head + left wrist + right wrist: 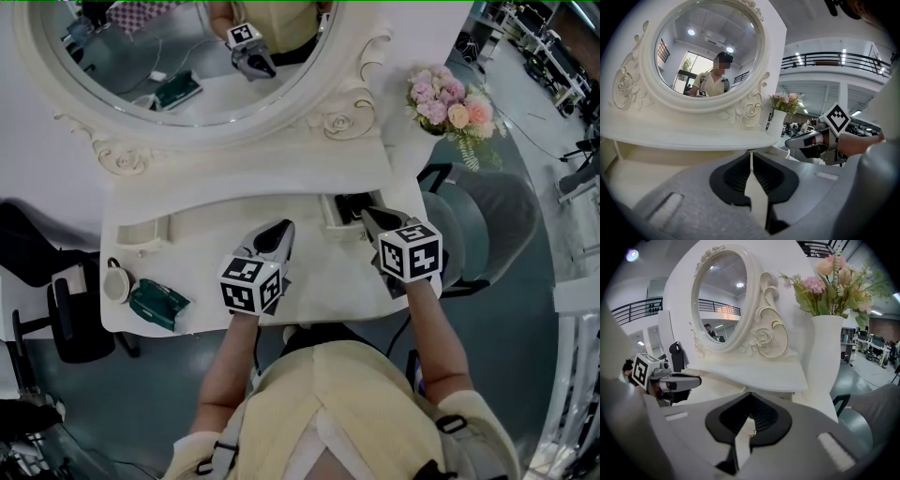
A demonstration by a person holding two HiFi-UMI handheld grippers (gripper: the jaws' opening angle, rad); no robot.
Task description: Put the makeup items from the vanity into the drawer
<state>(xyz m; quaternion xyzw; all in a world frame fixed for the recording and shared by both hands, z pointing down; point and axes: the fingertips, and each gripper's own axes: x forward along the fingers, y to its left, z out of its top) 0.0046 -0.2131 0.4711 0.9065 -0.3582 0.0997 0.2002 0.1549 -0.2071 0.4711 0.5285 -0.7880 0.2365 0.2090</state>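
Left gripper [279, 231]: jaws pressed together tip to tip with nothing between them, held over the middle of the white vanity top [197, 234]. Right gripper [370, 217]: jaws likewise closed and empty, angled down, tips at the front of the open drawer [339, 208], whose inside is dark. Green makeup case [157, 304]: on the top's left front corner, well apart from both grippers, just beside a round white pot [115, 282]. Behind: oval mirror [187, 56]; to its right, a vase of pink flowers [450, 103]
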